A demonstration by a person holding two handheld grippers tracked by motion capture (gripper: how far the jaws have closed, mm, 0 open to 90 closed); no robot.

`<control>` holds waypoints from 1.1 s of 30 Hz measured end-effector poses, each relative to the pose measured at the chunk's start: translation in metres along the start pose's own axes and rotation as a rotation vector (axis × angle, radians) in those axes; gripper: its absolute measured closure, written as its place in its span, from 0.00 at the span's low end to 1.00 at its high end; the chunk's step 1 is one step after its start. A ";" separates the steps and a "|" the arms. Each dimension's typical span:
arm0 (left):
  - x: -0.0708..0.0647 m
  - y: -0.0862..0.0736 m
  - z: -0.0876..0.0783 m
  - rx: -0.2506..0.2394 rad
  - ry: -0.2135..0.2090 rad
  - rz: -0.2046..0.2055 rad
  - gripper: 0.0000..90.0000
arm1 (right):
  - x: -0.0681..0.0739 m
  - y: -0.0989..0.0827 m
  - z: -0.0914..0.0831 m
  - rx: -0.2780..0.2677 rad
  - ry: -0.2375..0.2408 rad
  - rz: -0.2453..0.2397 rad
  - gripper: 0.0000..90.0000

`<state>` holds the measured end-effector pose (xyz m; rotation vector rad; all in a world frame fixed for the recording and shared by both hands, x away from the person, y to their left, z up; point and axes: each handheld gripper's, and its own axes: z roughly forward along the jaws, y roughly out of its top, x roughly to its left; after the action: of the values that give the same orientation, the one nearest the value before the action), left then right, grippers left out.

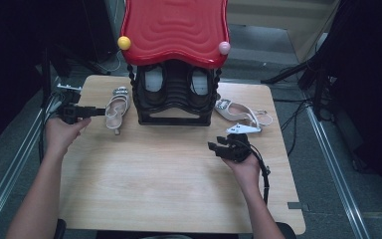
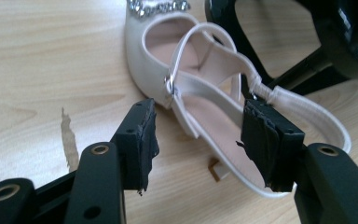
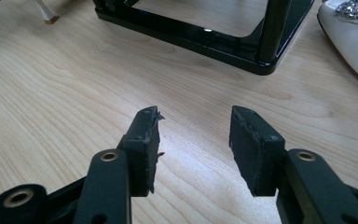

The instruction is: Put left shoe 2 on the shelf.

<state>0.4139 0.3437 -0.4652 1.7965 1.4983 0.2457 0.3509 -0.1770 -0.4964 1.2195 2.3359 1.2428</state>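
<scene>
A white strappy sandal (image 1: 117,107) with a jewelled toe lies on the wooden table (image 1: 169,174), left of a black shoe rack (image 1: 175,94). My left gripper (image 1: 98,111) is open at its heel end. In the left gripper view the sandal (image 2: 191,70) lies between the spread jaws of the left gripper (image 2: 200,109), the right pad close to the back strap. A second white sandal (image 1: 241,115) lies right of the rack. My right gripper (image 1: 218,145) is open and empty over bare wood; in its own view the right gripper (image 3: 193,114) faces the rack's base (image 3: 205,37).
The rack carries a red wavy top (image 1: 175,30) with a yellow ball (image 1: 124,43) and a pink ball (image 1: 224,48), and holds dark shoes (image 1: 154,82) inside. Dark stands and cables surround the table. A metal rail (image 1: 328,149) runs along the right.
</scene>
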 end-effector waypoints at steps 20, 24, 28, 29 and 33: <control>-0.010 0.028 0.039 0.010 0.101 0.032 0.55 | 0.000 0.000 0.000 0.004 -0.001 -0.001 0.60; -0.009 0.026 0.049 0.019 0.118 0.025 0.56 | 0.000 0.000 0.000 0.005 -0.001 0.001 0.60; -0.005 0.022 0.055 0.024 0.133 0.012 0.58 | 0.000 0.000 0.000 0.005 0.000 0.002 0.60; -0.004 0.020 0.055 0.022 0.124 0.004 0.58 | 0.000 0.000 0.000 0.006 0.001 0.002 0.60; -0.002 0.018 0.058 0.018 0.126 -0.008 0.60 | 0.000 0.000 0.001 0.007 0.000 0.003 0.60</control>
<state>0.4608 0.3166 -0.4925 1.8183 1.5995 0.3482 0.3507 -0.1764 -0.4972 1.2257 2.3420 1.2366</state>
